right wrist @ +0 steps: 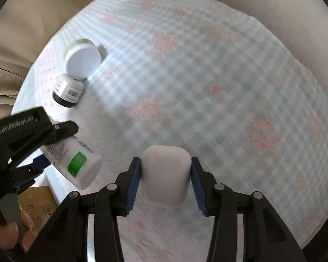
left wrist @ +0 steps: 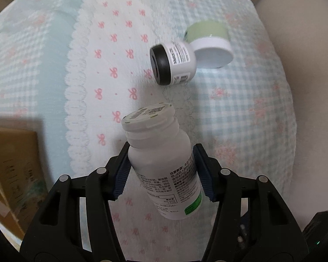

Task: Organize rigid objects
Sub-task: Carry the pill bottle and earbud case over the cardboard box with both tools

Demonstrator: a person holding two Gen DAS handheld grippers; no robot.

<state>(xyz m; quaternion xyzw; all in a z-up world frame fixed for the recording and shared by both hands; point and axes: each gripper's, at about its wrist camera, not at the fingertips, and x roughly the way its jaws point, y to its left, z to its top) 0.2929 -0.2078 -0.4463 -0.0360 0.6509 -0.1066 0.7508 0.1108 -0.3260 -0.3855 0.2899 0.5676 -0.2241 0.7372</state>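
My left gripper (left wrist: pixel 161 152) is shut on a white pill bottle (left wrist: pixel 161 166) with a green label patch, held above the cloth-covered table; the bottle also shows in the right wrist view (right wrist: pixel 76 163). My right gripper (right wrist: pixel 165 163) is shut on a white earbud case (right wrist: pixel 165 176), also held above the table. A small white jar with a black lid (left wrist: pixel 171 64) lies on its side on the table, touching a green jar with a white lid (left wrist: pixel 210 43). Both jars show at the far left in the right wrist view: the black-lidded one (right wrist: pixel 68 90) and the green one (right wrist: pixel 82 57).
The round table (right wrist: pixel 207 87) wears a blue checked cloth with pink bows and a white lace piece (left wrist: pixel 111 54). A cardboard box (left wrist: pixel 13 168) stands beside the table at the left. Beige upholstery (left wrist: pixel 299 54) lies beyond the table's edge.
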